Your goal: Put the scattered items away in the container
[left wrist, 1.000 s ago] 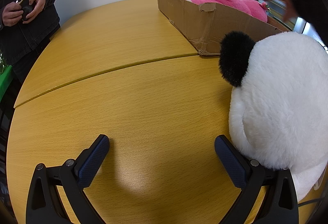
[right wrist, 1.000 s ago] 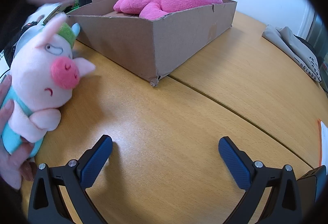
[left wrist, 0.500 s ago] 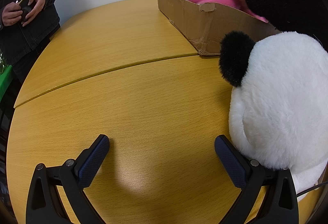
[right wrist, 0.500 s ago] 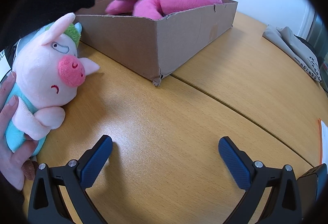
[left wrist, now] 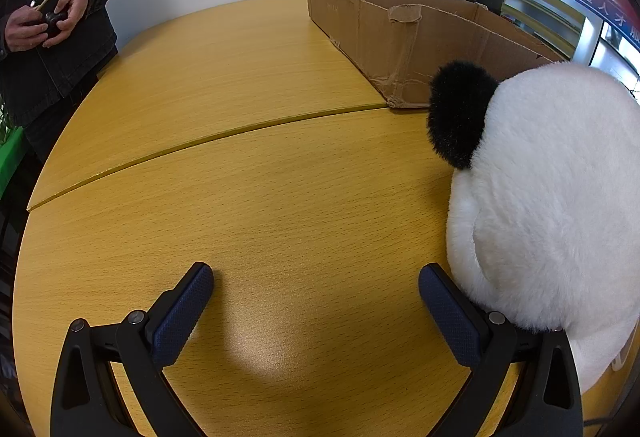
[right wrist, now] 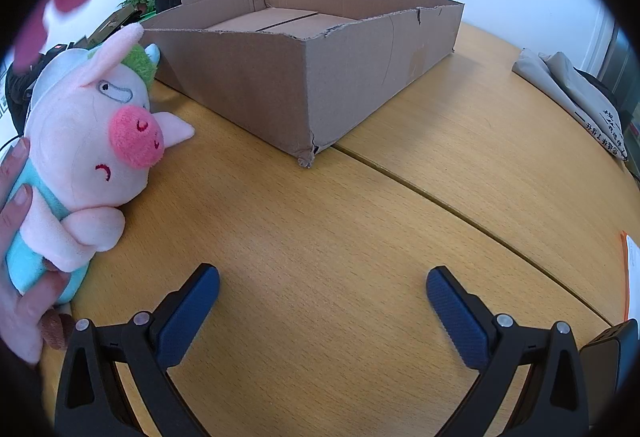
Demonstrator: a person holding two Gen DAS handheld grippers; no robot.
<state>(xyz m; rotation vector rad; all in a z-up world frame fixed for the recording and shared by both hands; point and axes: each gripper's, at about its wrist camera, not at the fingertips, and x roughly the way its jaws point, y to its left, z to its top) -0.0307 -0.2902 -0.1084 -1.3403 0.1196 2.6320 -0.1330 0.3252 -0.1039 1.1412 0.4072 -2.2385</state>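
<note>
While both grippers – left (left wrist: 316, 289), right (right wrist: 322, 287) – sit spread, holding nothing, cardboard box (right wrist: 344, 77) looks bare; prob. setup stage. Next: grab pig plush (right wrist: 92, 149) or panda plush (left wrist: 552, 197).

The wood-grain table (left wrist: 248, 165) is showing a smooth, faintly glossy finish. The cardboard box (right wrist: 352, 77) is looking matt, its edges torn and rough. The panda plush (left wrist: 560, 197) is wearing long fluffy pile; the pig plush (right wrist: 88, 141) is showing short soft fleece. Both grippers' fingertips (right wrist: 188, 313) are carrying textured blue rubbery pads on matt black plastic.
</note>
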